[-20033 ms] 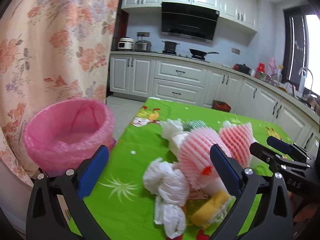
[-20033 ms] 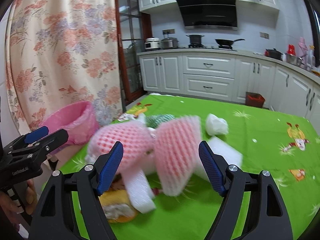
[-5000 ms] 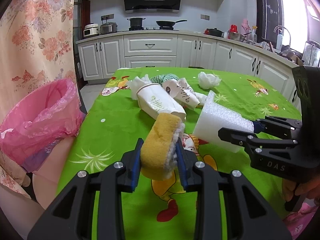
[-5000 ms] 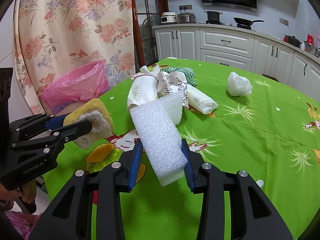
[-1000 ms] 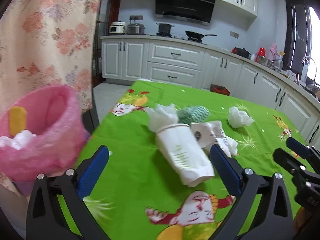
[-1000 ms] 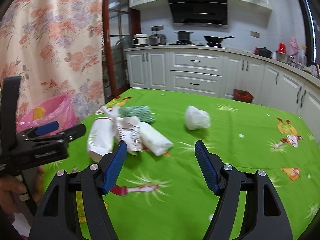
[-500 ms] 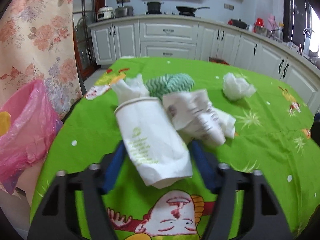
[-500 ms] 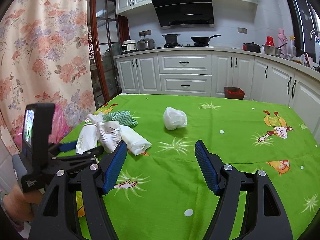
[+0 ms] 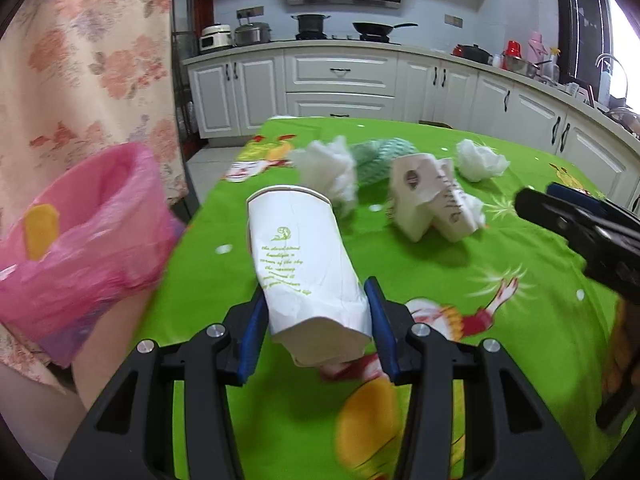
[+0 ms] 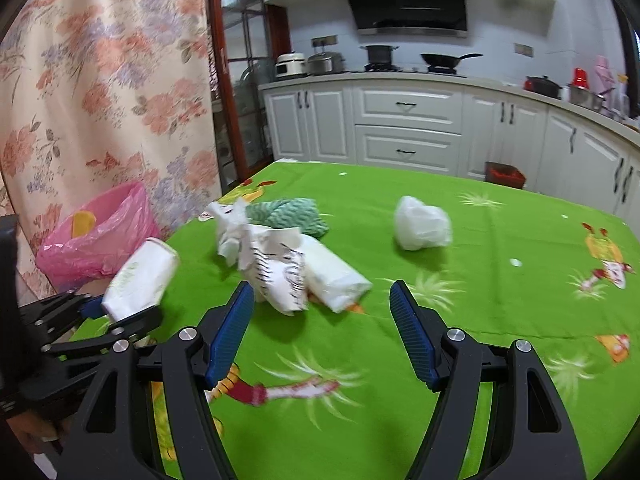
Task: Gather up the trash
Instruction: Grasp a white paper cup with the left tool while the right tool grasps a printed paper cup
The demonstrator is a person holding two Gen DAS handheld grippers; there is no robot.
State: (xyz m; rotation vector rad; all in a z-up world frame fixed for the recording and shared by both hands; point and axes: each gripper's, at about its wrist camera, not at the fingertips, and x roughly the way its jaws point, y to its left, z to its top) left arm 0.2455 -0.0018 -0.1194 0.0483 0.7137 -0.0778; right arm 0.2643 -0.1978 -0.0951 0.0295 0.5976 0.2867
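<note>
Risk: left claw (image 9: 316,320) pinches the crumpled paper cup (image 9: 306,268) by its base above the table (image 9: 520,320); thin walls may buckle and slip before the pink bin (image 9: 80,236). Right claw (image 10: 322,332) gapes empty.

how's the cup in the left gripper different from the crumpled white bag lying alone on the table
The paper cup is a long tube printed with green text; the white bag is a plain, shapeless wad. The cup is clamped at its base by the left gripper; the bag lies loose on the green tablecloth. The cup is beside the pink trash bag; the bag lies far across the table. Both are white trash not yet binned.
</note>
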